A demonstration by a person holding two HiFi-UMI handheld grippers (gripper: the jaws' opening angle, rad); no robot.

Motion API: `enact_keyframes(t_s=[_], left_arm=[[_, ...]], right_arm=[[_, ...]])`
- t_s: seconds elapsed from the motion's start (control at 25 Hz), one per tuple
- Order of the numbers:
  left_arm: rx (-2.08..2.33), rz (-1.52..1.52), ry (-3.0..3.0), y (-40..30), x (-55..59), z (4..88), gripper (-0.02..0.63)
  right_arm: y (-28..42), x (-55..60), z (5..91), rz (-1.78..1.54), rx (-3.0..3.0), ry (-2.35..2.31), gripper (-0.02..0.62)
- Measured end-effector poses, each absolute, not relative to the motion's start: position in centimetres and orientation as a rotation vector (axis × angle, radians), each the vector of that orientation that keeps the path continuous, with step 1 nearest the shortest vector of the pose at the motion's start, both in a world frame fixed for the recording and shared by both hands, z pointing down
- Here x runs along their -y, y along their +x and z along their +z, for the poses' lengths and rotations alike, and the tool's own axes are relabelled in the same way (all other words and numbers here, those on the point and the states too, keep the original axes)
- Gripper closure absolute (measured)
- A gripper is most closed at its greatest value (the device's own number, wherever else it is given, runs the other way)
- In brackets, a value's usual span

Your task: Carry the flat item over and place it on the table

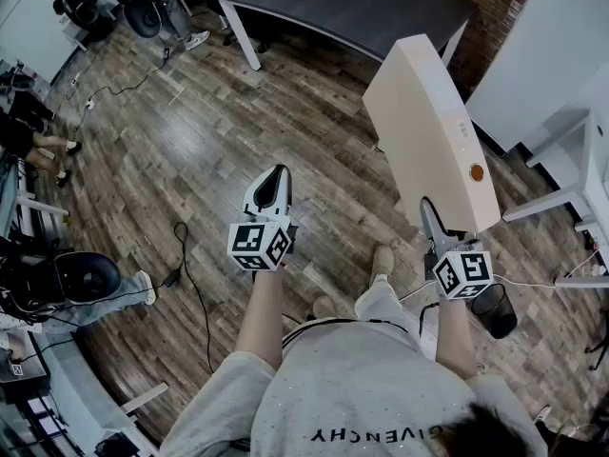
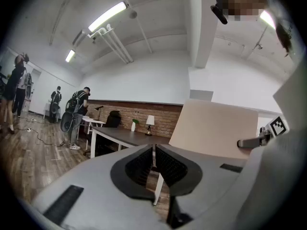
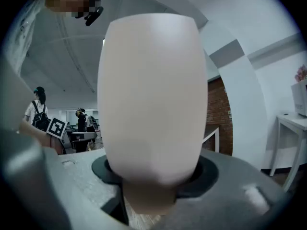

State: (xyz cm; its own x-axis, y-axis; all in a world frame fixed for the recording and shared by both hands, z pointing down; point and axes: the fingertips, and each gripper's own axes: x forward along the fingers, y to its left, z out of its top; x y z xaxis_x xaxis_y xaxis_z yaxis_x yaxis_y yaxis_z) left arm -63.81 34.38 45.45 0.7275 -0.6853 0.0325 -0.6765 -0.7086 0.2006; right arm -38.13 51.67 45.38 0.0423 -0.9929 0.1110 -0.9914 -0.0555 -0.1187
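A cream flat board [image 1: 433,131] stands upright on its end over the wooden floor, with an orange dot near its lower edge. My right gripper [image 1: 430,219] is shut on its bottom end; in the right gripper view the board [image 3: 151,95] fills the space between the jaws of the right gripper [image 3: 151,176]. My left gripper [image 1: 274,184] hangs to the left of the board, apart from it, shut with nothing in it. Its left gripper view looks past the left gripper [image 2: 154,162] to the board [image 2: 216,128] and the dark table [image 2: 124,137]. That dark table [image 1: 352,8] stands ahead at the top.
A white table [image 1: 595,160] stands at the right, a black bin [image 1: 495,309] by my right leg. Cables [image 1: 186,255] trail over the floor at the left. Office chairs [image 1: 143,8] stand at the top left. People [image 2: 76,111] stand beyond the dark table, which carries a lamp [image 2: 150,121].
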Motion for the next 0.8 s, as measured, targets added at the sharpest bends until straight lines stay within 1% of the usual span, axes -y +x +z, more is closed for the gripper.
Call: enact_keyframes(t_s=[0.36, 0.8], left_arm=[[1.1, -0.037, 2.723, -52.6, -28.8, 46.0, 0.591], [1.138, -0.037, 2.694, -40.8, -23.9, 46.2, 0.591]], right_arm=[[-28.2, -44.9, 45.8, -0.247, -2.247, -2.232, 0.324], [-18.6, -38.7, 46.3, -0.242, -2.391, -2.122, 0.322]])
